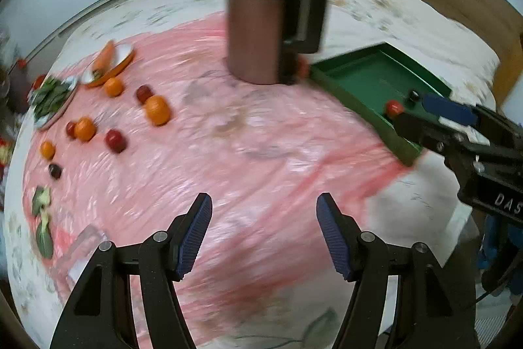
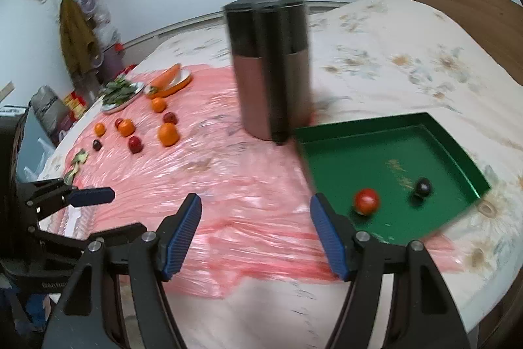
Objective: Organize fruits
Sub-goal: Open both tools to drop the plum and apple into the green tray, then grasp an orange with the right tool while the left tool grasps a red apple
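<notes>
Both your grippers were empty here: the left gripper point(image 1: 264, 233) had its fingers apart over bare pink plastic sheet point(image 1: 255, 152), and the right gripper point(image 2: 255, 231) stood spread wide with nothing between its pads. The green tray point(image 2: 457, 149) already held a red fruit point(image 2: 366, 201) and a dark fruit point(image 2: 422, 187), lying apart from each other. The rest waited on the far left of the sheet: oranges point(image 1: 157, 109), small red fruits point(image 1: 115, 140) and one dark one point(image 1: 55, 170), scattered loosely beside the plate of greens point(image 1: 52, 98) and the plate with the carrot point(image 1: 108, 58). By my reading, you needed to pick one fruit next. The tall canister point(image 2: 271, 67) stood between the cluster and the tray, so you were wise to swing wide of it. You wanted the pads square around a lone fruit, not two neighbours at once.
</notes>
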The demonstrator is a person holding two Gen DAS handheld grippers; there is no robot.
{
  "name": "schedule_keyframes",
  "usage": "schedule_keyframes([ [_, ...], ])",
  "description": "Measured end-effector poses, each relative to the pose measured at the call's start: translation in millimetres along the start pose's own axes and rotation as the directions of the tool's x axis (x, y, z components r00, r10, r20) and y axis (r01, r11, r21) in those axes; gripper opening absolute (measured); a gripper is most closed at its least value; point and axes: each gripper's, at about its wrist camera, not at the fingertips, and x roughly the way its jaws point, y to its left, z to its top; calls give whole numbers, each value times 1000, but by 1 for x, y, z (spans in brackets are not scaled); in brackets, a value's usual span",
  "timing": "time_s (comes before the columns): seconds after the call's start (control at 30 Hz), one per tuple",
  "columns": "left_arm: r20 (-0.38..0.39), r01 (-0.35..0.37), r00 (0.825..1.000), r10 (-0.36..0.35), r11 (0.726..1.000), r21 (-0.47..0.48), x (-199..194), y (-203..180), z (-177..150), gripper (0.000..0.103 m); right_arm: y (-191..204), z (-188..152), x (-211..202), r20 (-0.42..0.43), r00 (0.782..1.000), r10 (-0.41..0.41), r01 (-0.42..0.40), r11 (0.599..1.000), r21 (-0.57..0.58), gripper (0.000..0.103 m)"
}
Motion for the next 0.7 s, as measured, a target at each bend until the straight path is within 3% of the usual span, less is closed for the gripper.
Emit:
schedule_keyframes([
  [0.4, 1, -82, 996, 84, 973, -216, 11, 116, -13, 60, 76, 24, 74, -75, 991, 111, -118, 989, -93, 103],
  [0.7, -23, -101, 995, 98, 950, -297, 45, 177, -4, 58, 110, 42, 139, -131, 977, 165, -180, 977, -114, 103],
])
